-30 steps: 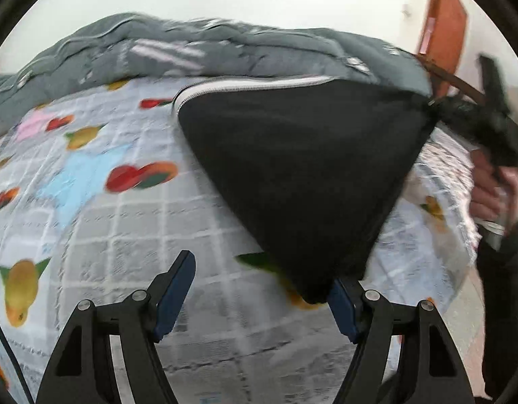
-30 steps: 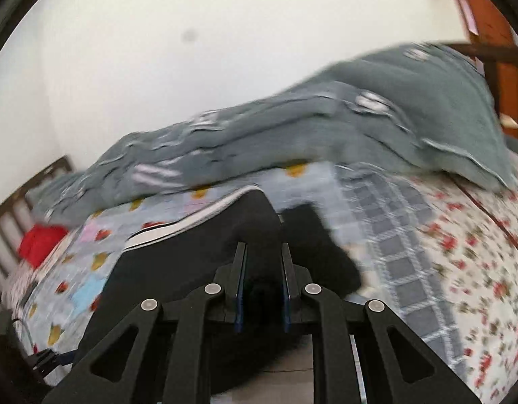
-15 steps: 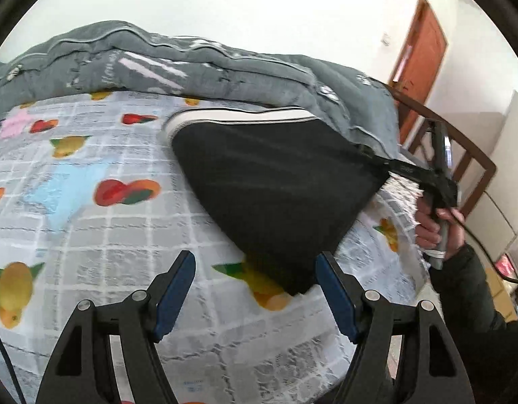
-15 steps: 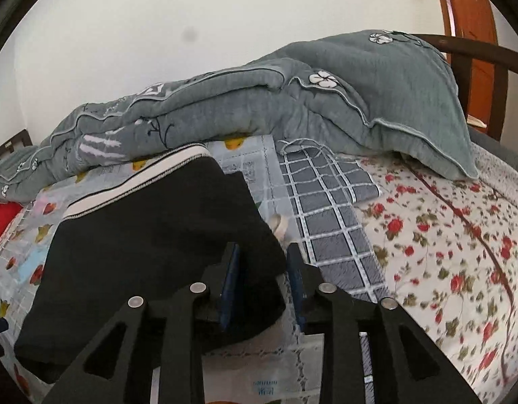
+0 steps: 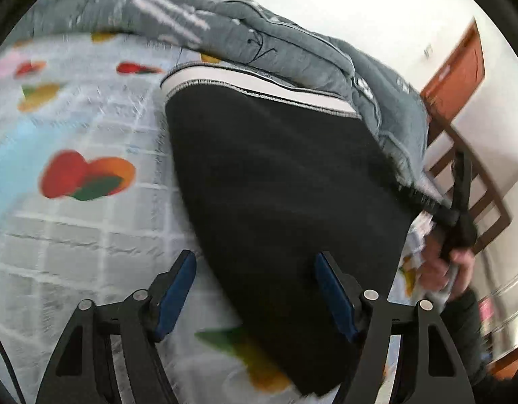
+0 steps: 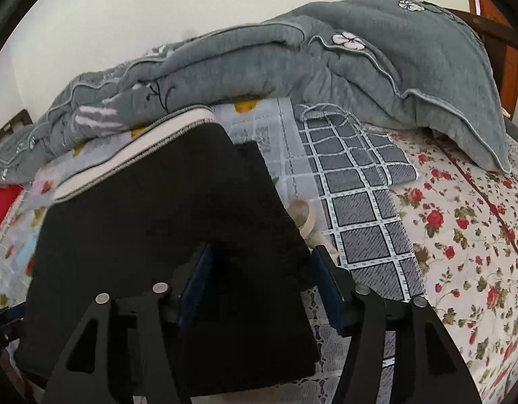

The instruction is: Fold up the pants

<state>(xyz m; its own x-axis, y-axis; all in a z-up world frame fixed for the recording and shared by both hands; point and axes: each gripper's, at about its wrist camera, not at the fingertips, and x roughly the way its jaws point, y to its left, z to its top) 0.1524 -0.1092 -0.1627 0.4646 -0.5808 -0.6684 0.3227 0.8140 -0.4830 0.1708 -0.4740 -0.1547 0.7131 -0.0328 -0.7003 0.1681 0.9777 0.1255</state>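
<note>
Pants hide the right tongs' just-opened tips; left tongs spread, blurred.

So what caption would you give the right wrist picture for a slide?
Right hand-held gripper, jaws just opened, straddles the folded black pants on the bed beside a grey quilt.

Black folded pants, white waistband at far edge, flat on the bed. Right claw low in frame, jaws just been opening, blue pads apart, near corner of the pants between them, not pinched. Behind: grey quilt, white flower stitching. Right of the pants: grey checked cloth, then red-rose floral sheet. Red item at far left.
</note>
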